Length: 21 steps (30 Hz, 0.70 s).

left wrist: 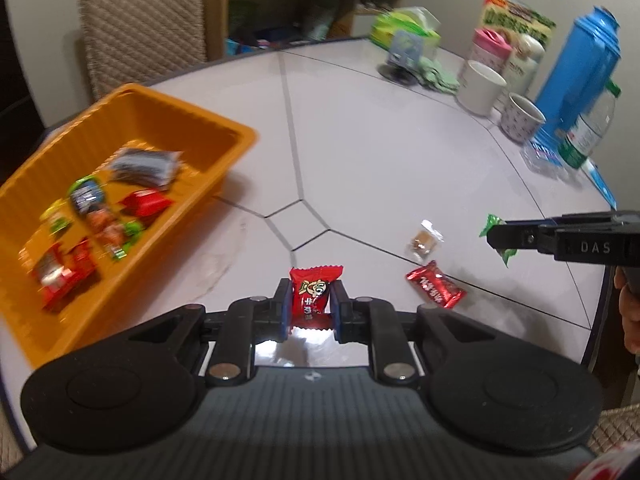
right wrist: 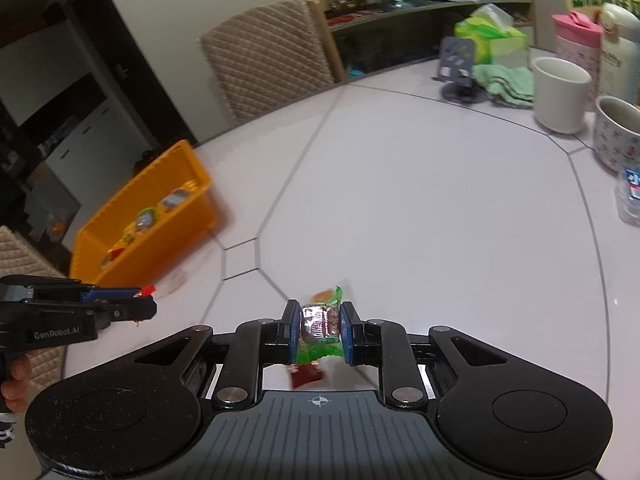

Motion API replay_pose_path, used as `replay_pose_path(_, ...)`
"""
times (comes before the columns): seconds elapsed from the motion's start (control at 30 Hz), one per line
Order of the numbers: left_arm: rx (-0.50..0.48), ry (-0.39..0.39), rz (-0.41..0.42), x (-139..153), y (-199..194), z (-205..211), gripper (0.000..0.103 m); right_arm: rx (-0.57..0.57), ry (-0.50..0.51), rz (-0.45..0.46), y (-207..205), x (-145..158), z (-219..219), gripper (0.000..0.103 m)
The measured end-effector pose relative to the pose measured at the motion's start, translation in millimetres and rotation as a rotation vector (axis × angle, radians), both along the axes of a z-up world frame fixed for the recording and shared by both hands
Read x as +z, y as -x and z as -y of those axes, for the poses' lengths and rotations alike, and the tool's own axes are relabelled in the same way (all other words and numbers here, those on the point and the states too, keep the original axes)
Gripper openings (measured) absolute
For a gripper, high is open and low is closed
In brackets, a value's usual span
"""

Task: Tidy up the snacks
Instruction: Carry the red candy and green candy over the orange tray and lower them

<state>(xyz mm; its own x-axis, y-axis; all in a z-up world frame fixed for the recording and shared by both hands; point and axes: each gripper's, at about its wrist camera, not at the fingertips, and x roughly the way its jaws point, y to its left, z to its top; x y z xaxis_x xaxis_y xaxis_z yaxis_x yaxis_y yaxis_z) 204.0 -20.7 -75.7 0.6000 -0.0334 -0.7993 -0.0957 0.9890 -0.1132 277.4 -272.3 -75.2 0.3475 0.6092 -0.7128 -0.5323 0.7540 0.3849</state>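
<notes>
Many snacks already lie in the orange bin (left wrist: 224,152). The left tongs (left wrist: 311,300) pinch a red candy (left wrist: 314,294), the right tongs (right wrist: 320,326) pinch a green candy (right wrist: 320,320). Two snacks wait on the tabletop (left wrist: 380,140).

white mug (left wrist: 480,87), blue thermos (left wrist: 580,68)

Bare table (left wrist: 360,152) centre; orange bin (left wrist: 168,112) left, cups (left wrist: 480,88) right.

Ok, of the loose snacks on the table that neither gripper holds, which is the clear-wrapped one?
The small clear packet with brown contents, lying on the table farther off than the red foil snack. That neighbour is opaque, shiny red.
</notes>
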Motion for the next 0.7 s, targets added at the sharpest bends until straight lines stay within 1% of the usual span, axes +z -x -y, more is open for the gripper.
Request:
replay_pose_path(0.2, 0.097, 0.001, 0.019, 16.2, 29.5, -22.3, 0.017, 0.091, -0.025, 0.002, 13.1, 7.9, -26.5, 0.021)
replay_pose_path(0.37, 0.17, -0.008, 0.037, 28.3, 51.0, -40.2, 0.017, 0.181, -0.044, 0.003, 24.0, 12.8, -57.6, 0.021)
replay_pose_path(0.53, 0.24, -0.014, 0.055, 38.6, 65.5, -59.3, 0.017, 0.262, -0.066, 0.011, 31.6, 16.6, -93.9, 0.021)
replay_pose_path(0.7, 0.285, -0.022, 0.08, 48.8, 72.3, -77.2, 0.017, 0.338, -0.085, 0.036, 34.7, 22.4, -135.9, 0.021)
